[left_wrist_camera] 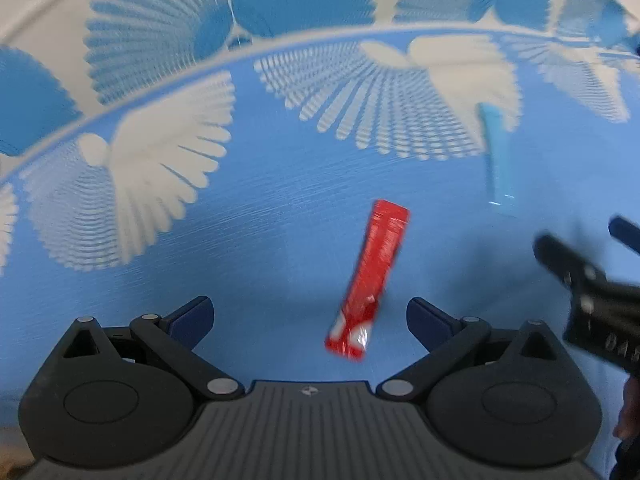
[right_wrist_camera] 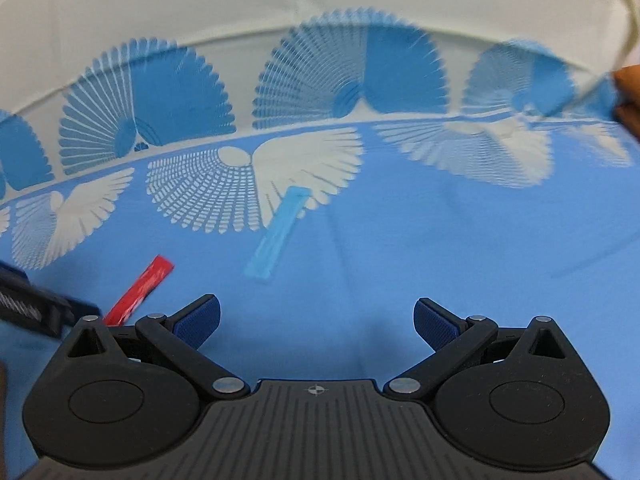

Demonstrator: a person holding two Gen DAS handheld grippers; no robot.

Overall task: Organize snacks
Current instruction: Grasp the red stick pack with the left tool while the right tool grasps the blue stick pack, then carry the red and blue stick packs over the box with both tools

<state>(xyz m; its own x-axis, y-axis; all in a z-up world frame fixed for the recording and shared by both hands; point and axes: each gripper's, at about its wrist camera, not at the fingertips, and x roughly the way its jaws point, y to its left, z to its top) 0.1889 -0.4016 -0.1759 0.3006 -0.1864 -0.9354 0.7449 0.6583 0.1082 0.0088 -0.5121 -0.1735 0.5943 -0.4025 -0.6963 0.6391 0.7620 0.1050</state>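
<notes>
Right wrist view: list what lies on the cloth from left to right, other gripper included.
Left gripper at the left edge → red snack stick → light blue snack stick → right gripper, open, its right finger furthest right; all over the blue fan-patterned tablecloth.

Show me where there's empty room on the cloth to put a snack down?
Bare blue cloth lies right of the blue packet, ahead of the right gripper. More lies left of the red packet. It's crowded between the packets, beside the left gripper.
</notes>
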